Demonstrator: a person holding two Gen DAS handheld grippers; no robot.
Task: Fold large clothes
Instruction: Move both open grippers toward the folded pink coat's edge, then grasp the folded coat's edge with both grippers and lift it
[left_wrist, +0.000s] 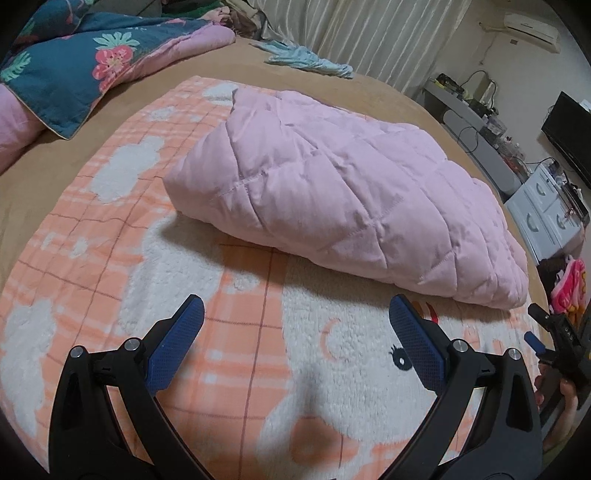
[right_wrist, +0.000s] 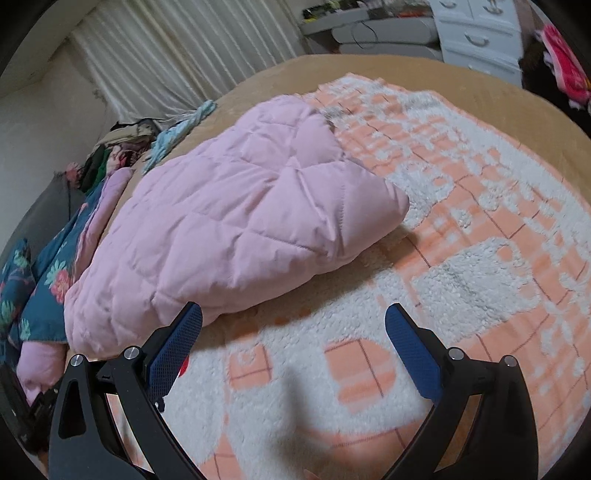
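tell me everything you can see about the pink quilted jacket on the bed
The pink jacket is a pale pink, puffy padded garment with diamond-pattern stitching, its fabric smooth and slightly creased. It lies folded into a thick compact bundle; no sleeves, zip or hood show. It rests on the orange and white fleecy blanket that covers the bed. Neither gripper touches it: the left gripper and right gripper are both open and empty, on the near side of it.
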